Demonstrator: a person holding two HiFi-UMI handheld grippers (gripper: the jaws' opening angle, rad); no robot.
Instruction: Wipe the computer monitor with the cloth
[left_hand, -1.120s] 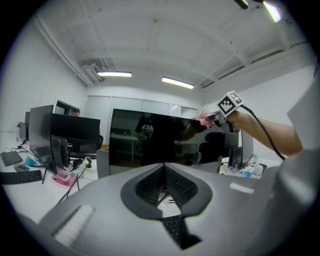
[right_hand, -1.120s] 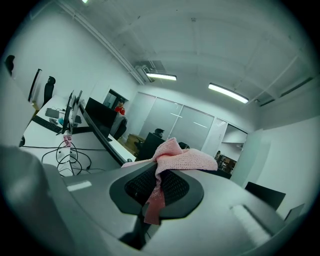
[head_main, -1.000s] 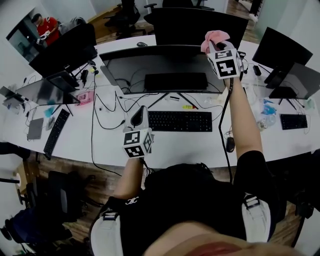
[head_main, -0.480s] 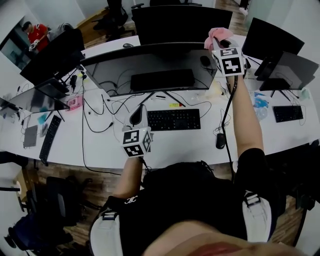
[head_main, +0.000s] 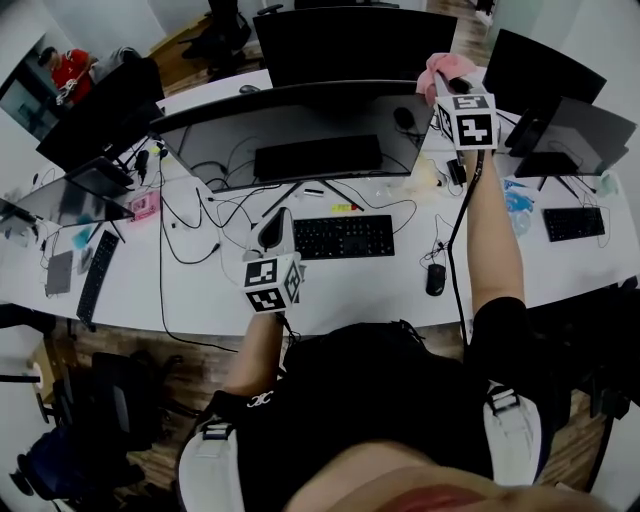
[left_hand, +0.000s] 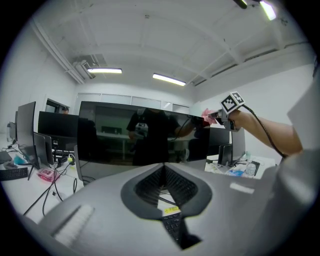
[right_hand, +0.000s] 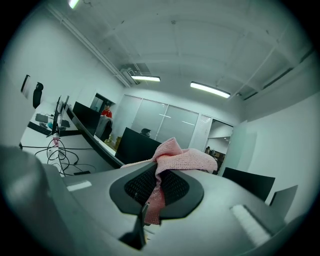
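A wide curved monitor (head_main: 300, 125) with a dark screen stands at the middle of the white desk (head_main: 200, 290). My right gripper (head_main: 446, 82) is raised at the monitor's upper right corner and is shut on a pink cloth (head_main: 438, 67); I cannot tell whether the cloth touches the screen. The right gripper view shows the cloth (right_hand: 182, 157) bunched over the gripper (right_hand: 161, 172), with the monitor (right_hand: 92, 135) edge-on to the left. My left gripper (head_main: 277, 220) hovers low in front of the keyboard (head_main: 345, 237), shut and empty. Its own view faces the screen (left_hand: 125, 137), which reflects the person.
A mouse (head_main: 434, 279) lies right of the keyboard, and loose cables (head_main: 190, 235) trail over the desk's left part. More monitors stand behind (head_main: 350, 40), at left (head_main: 100, 110) and at right (head_main: 555, 80). A second keyboard (head_main: 573, 223) lies far right.
The right gripper with the cloth has shifted a little to the right, past the monitor's upper right corner. The head view has moved slightly. The left gripper has hardly moved.
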